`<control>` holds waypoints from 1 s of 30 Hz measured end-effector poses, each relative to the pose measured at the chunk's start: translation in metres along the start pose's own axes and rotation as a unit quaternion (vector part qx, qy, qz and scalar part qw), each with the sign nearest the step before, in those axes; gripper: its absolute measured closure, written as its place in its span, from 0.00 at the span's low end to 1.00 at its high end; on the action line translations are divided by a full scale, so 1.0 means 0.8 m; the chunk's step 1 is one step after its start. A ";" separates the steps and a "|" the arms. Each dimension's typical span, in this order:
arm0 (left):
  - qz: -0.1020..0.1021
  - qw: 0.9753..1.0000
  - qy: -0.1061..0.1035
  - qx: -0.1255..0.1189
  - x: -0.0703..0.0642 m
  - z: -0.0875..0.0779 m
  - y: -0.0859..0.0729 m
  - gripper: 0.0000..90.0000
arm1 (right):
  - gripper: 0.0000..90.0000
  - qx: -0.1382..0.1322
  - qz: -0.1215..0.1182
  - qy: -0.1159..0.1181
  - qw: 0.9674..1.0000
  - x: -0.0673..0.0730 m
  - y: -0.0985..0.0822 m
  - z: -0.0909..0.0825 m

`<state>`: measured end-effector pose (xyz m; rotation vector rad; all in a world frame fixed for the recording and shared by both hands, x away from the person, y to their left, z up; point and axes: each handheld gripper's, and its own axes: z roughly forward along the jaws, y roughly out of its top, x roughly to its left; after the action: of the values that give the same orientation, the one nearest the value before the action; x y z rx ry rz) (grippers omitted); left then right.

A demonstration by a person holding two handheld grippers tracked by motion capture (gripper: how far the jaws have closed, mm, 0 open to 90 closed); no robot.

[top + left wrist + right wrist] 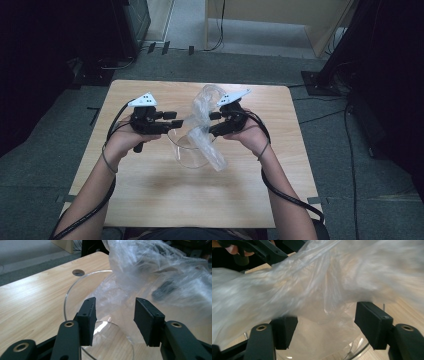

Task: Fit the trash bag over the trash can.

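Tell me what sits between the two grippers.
In the high view, a crumpled clear plastic bag hangs between the left gripper and the right gripper, over a clear glass bowl on the table.

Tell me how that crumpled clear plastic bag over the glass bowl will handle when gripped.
The crumpled clear plastic bag is probably floppy: it sags and folds over the clear glass bowl. It looks thin and light, so likely easily dragged. Its glossy film may slip between the pads.

one plastic bag point(204, 125), one glass bowl point(189, 150)
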<state>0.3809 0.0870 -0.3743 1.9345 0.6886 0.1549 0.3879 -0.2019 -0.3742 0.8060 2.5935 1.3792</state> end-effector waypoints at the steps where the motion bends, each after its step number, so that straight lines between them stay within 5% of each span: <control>1: 0.001 1.000 0.005 0.000 0.002 -0.001 -0.001 0.53 | 0.33 0.000 0.002 0.008 1.000 0.000 0.000 -0.003; 6: -0.004 1.000 0.004 -0.007 0.005 -0.002 -0.002 0.52 | 0.32 0.014 -0.008 0.012 1.000 0.001 -0.002 -0.009; 14: -0.003 1.000 -0.001 0.002 0.004 0.000 -0.003 0.51 | 0.38 -0.007 -0.005 0.003 1.000 -0.004 -0.002 -0.019; 30: 0.005 1.000 -0.023 0.018 -0.005 0.011 -0.006 0.57 | 0.63 -0.006 -0.039 0.019 0.999 0.011 -0.003 0.011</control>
<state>0.3792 0.0793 -0.3818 1.9705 0.6552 0.1054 0.3824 -0.1921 -0.3804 0.6747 2.6113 1.4012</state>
